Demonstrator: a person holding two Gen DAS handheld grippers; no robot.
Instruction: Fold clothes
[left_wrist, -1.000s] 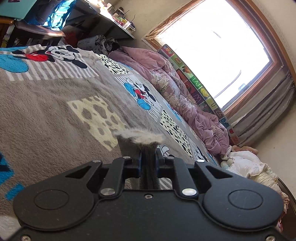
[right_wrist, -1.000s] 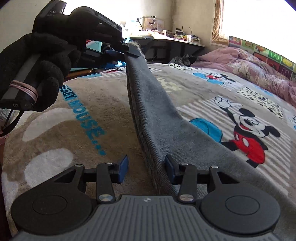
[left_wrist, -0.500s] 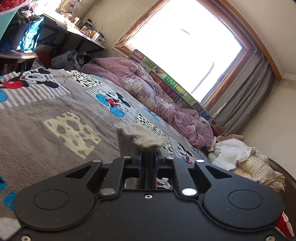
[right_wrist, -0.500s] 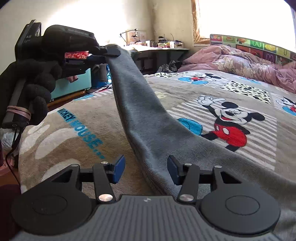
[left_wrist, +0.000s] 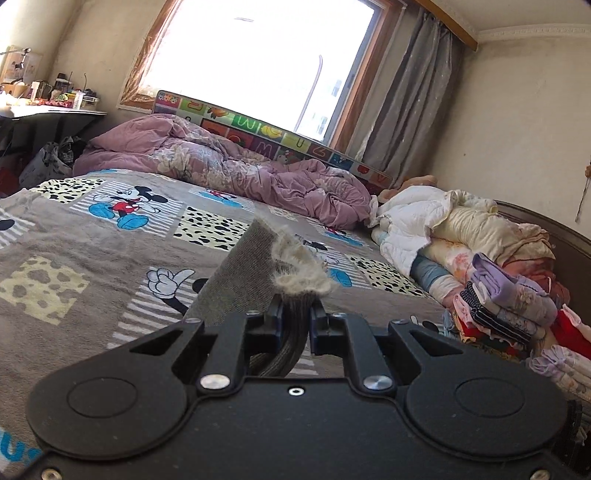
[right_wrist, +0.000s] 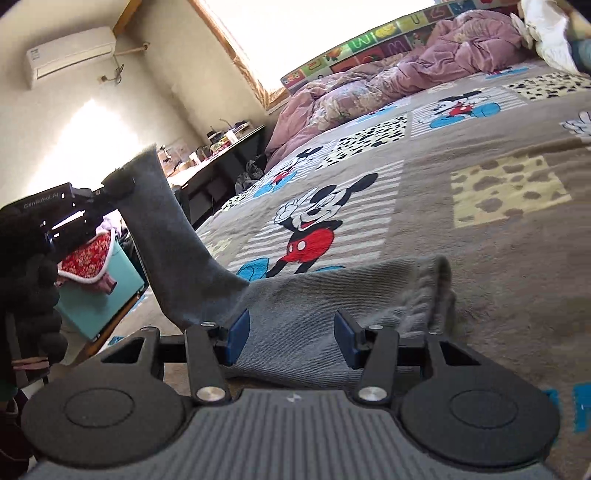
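Sock (right_wrist: 288, 317) got swung rightward across the bed; left gripper (left_wrist: 297, 325) clamped its cuff, right gripper (right_wrist: 291, 338) gaped, holding nothing.

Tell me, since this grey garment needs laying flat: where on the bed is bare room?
Free: the blanket between the grey garment and the purple duvet. Crowded: the headboard end, with piled bedding and folded clothes.
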